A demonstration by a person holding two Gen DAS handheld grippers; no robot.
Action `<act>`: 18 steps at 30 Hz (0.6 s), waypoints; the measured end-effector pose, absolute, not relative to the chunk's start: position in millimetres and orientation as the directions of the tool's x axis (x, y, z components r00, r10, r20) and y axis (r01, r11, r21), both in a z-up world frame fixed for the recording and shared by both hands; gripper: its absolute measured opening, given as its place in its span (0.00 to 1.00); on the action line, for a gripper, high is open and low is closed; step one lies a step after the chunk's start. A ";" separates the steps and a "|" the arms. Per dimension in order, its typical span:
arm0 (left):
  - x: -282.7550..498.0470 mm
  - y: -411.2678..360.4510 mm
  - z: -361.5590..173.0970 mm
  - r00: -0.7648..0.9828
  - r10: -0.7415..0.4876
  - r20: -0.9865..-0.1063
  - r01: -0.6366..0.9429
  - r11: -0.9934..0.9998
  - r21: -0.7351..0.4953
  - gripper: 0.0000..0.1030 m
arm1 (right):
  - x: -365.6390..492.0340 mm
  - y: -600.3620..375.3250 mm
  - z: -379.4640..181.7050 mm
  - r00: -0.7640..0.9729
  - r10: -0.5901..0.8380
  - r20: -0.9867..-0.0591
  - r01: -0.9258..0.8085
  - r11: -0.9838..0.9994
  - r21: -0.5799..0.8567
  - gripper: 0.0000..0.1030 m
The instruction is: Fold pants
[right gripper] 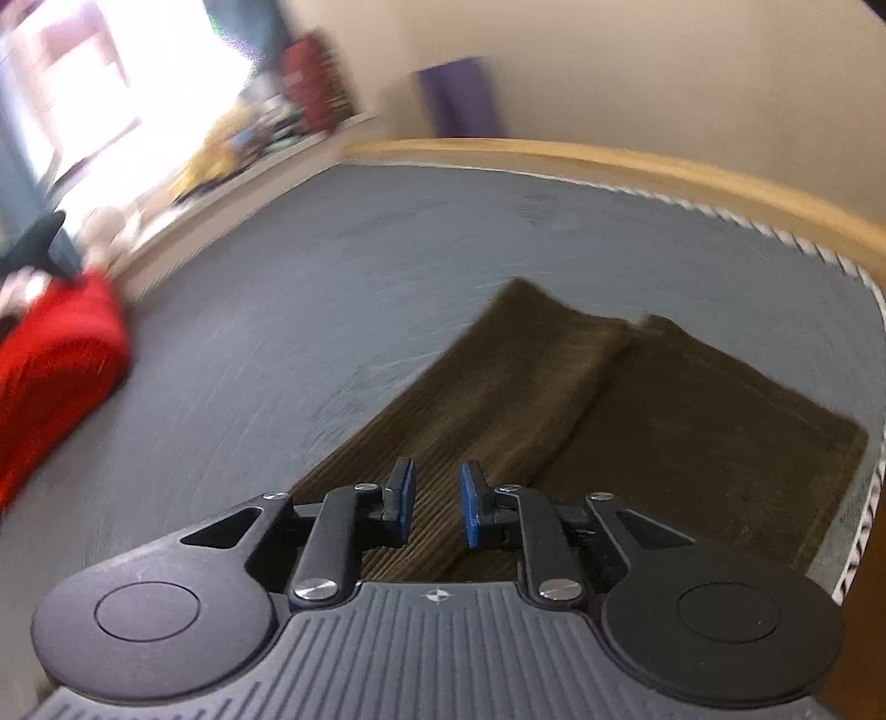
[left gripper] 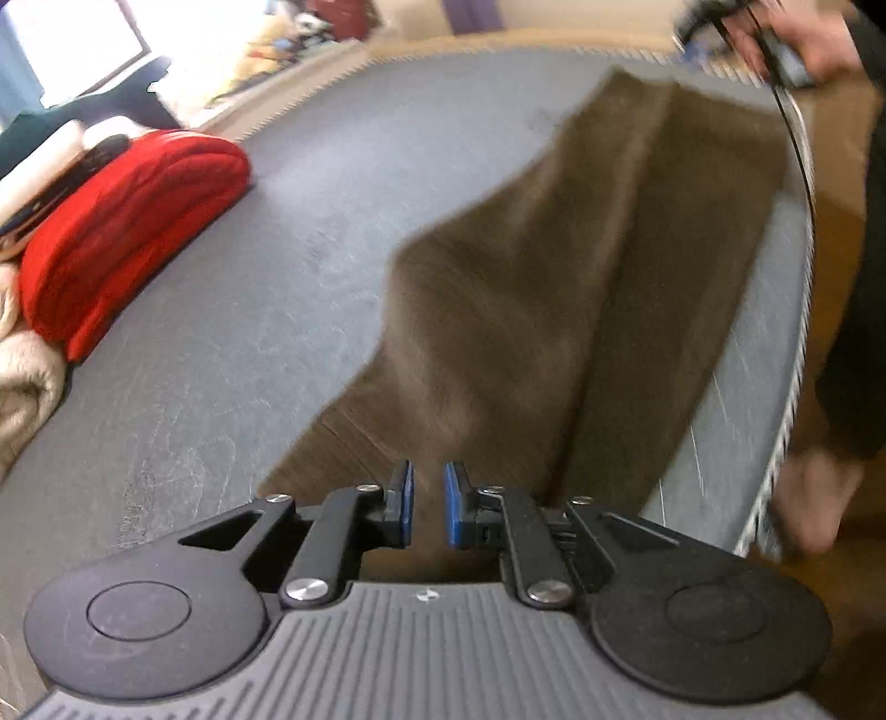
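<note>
Brown corduroy pants (left gripper: 581, 288) lie flat on a grey mat (left gripper: 249, 343), legs side by side and stretching away from me. My left gripper (left gripper: 427, 501) hovers over the near end of the pants, jaws slightly apart with nothing between them. My right gripper (right gripper: 437, 501) is also a little open and empty, above the pants (right gripper: 637, 399) near their far end. In the left wrist view the right gripper and the hand holding it (left gripper: 775, 39) show at the top right, beyond the pants. Both views are blurred by motion.
A folded red garment (left gripper: 127, 232) and cream fabric (left gripper: 22, 376) lie on the mat's left side. The mat's striped edge (left gripper: 797, 354) and wooden floor run along the right, where a bare foot (left gripper: 814, 498) stands. A wooden border (right gripper: 609, 158) and wall lie beyond.
</note>
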State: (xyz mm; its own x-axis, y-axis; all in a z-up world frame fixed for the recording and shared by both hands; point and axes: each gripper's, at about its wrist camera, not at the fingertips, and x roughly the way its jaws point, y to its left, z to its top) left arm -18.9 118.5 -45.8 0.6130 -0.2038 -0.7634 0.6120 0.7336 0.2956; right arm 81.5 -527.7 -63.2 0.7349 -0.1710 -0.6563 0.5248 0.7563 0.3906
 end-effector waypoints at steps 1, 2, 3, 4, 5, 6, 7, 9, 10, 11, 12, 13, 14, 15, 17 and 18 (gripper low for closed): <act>-12.9 120.8 -41.5 0.614 -0.224 -0.757 0.601 0.754 0.265 0.13 | 81.4 -537.9 -69.7 0.739 -0.157 -0.655 0.536 0.725 0.431 0.18; -9.5 121.4 -39.5 0.616 -0.236 -0.751 0.593 0.767 0.245 0.13 | 82.3 -546.4 -76.8 0.743 -0.142 -0.654 0.543 0.700 0.465 0.18; -6.4 121.4 -38.8 0.613 -0.244 -0.751 0.588 0.775 0.229 0.13 | 85.7 -551.1 -82.2 0.745 -0.130 -0.654 0.545 0.684 0.484 0.18; -2.4 121.5 -38.1 0.605 -0.248 -0.757 0.589 0.779 0.215 0.14 | 88.6 -556.9 -89.5 0.745 -0.117 -0.656 0.548 0.668 0.503 0.18; -0.4 121.2 -38.6 0.595 -0.247 -0.765 0.589 0.782 0.205 0.14 | 91.1 -560.0 -96.4 0.743 -0.109 -0.661 0.554 0.655 0.514 0.18; 1.7 121.3 -41.4 0.584 -0.242 -0.775 0.588 0.784 0.198 0.15 | 95.4 -564.4 -104.2 0.736 -0.101 -0.669 0.562 0.642 0.522 0.18; 3.8 121.7 -44.1 0.572 -0.236 -0.786 0.589 0.785 0.193 0.15 | 100.9 -565.6 -110.7 0.725 -0.097 -0.681 0.574 0.632 0.521 0.18; 7.0 124.5 -50.0 0.544 -0.237 -0.805 0.596 0.785 0.172 0.17 | 109.9 -572.3 -125.5 0.692 -0.103 -0.714 0.615 0.602 0.509 0.22; 6.4 127.1 -53.5 0.526 -0.239 -0.816 0.599 0.786 0.155 0.20 | 113.8 -575.5 -131.9 0.682 -0.100 -0.725 0.630 0.585 0.511 0.26; 6.9 131.6 -55.4 0.513 -0.238 -0.825 0.601 0.786 0.147 0.26 | 117.4 -578.4 -138.9 0.673 -0.092 -0.734 0.641 0.568 0.516 0.36; 6.4 132.3 -57.4 0.507 -0.233 -0.830 0.602 0.785 0.147 0.29 | 120.7 -581.5 -143.9 0.664 -0.083 -0.743 0.650 0.556 0.518 0.46; 6.2 133.8 -60.6 0.502 -0.224 -0.835 0.601 0.785 0.151 0.33 | 124.2 -582.5 -149.1 0.654 -0.078 -0.752 0.658 0.549 0.516 0.48; 6.7 134.7 -63.7 0.499 -0.212 -0.840 0.598 0.786 0.157 0.33 | 127.4 -582.8 -152.8 0.645 -0.079 -0.760 0.665 0.549 0.507 0.49; 8.8 134.3 -66.8 0.494 -0.205 -0.845 0.598 0.786 0.159 0.33 | 130.4 -583.3 -155.5 0.639 -0.082 -0.765 0.669 0.549 0.501 0.49; 9.4 133.9 -68.5 0.493 -0.201 -0.846 0.597 0.786 0.161 0.33 | 136.1 -584.3 -160.2 0.641 -0.085 -0.763 0.669 0.550 0.500 0.49; 9.1 133.7 -68.3 0.493 -0.208 -0.845 0.599 0.785 0.156 0.34 | 138.6 -584.5 -160.8 0.645 -0.086 -0.759 0.664 0.556 0.501 0.49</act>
State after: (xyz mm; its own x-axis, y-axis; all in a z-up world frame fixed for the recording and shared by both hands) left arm 9.1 133.7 -68.3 0.4933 -0.2081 -0.8446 0.5991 0.7853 0.1564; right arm 138.6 -584.5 -160.8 0.6450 -0.0864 -0.7593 0.6638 0.5557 0.5007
